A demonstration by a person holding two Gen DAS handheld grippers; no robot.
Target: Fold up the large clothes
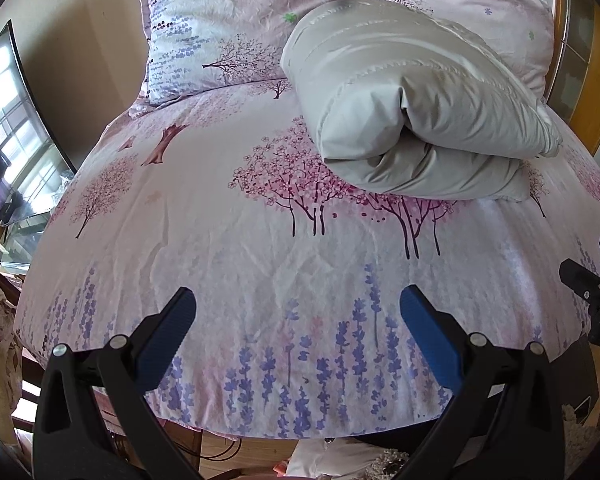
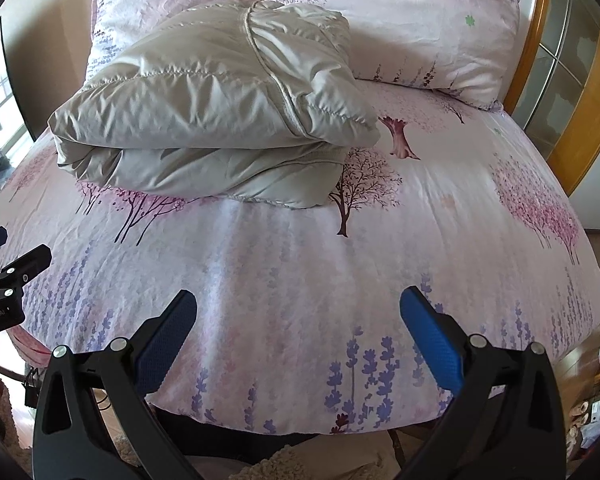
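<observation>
The left gripper [image 1: 298, 300] hung over the near edge of the bed with its blue-padded fingers [image 1: 168, 336] spread wide and nothing between them, only the printed sheet [image 1: 260, 248] below. The right gripper [image 2: 298, 300] stood the same way beside it, fingers apart and empty, and each tool showed at the margin of the other's view: the right one at the far right of the left camera [image 1: 596, 280], the left one at the far left of the right camera [image 2: 8, 280]. Nothing lay on the stretch of sheet between either gripper and the garment. The grey padded jacket [image 1: 412, 116] rested well ahead of both tools in the middle of the bed, folded into a thick bundle, its upper layer doubled over the lower and a stitched seam [image 2: 268, 76] running across its top. Behind it, against the wooden headboard [image 2: 536, 40], two pillows sat side by side, one on the left [image 1: 220, 28] and one on the right [image 2: 412, 28], the jacket's far edge close to them. A television screen [image 1: 8, 128] stood off the left side of the bed, and glass-paned wooden doors [image 2: 576, 80] rose on the right.
</observation>
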